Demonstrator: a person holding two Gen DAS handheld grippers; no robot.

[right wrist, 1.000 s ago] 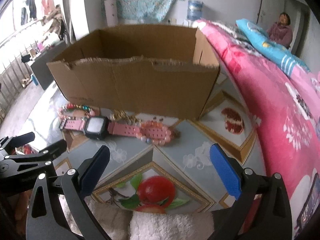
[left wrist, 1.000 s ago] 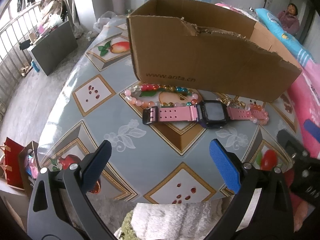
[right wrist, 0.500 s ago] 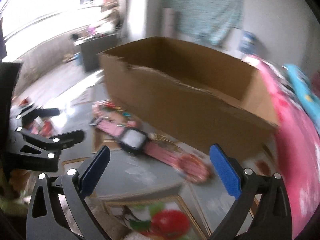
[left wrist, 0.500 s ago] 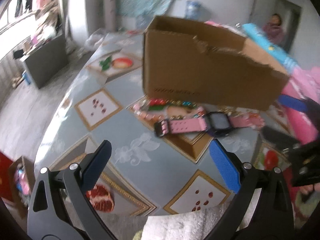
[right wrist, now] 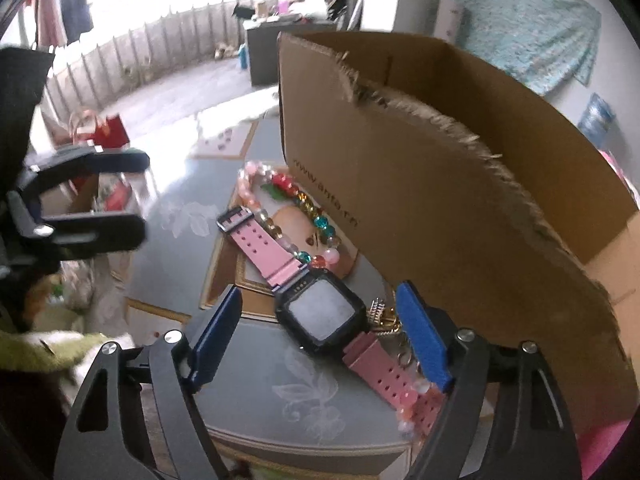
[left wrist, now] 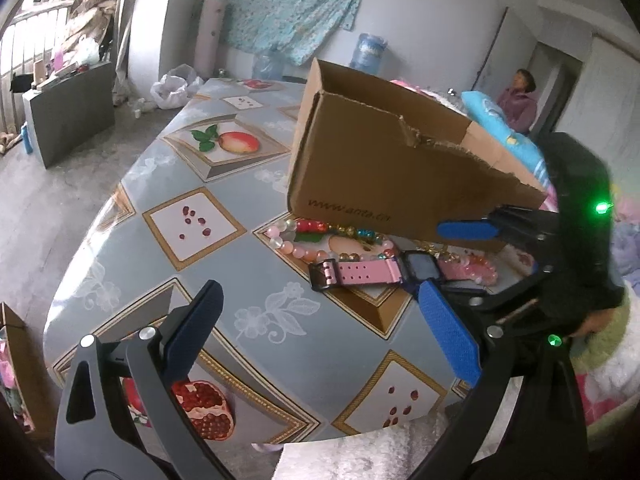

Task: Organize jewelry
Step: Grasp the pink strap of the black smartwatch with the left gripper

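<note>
The right hand-held gripper (right wrist: 320,340) hangs low over the tabletop (right wrist: 256,396) with its blue pads spread wide, one on either side of the pink-strapped watch (right wrist: 320,312); neither pad touches it. The watch lies flat at the centre of the right wrist view, its dark square face just between the pads, one strap running toward the upper left and the other toward the lower right. A gold chain (right wrist: 384,316) sits beside the watch face by the right pad. A bracelet of mixed coloured beads (right wrist: 304,200) curls above the watch against the base of the cardboard box (right wrist: 440,184), which fills the upper right of the frame with a torn front edge. A pink bead bracelet (right wrist: 416,408) lies under the lower strap end.

In the left wrist view, the left hand-held gripper (left wrist: 320,336) is also wide open and holds nothing, hovering over the patterned tabletop (left wrist: 256,320) in the lower part of the frame, short of the watch (left wrist: 360,272). The right hand-held gripper (left wrist: 464,256) enters from the right edge at the watch face, below the box (left wrist: 384,176).
</note>
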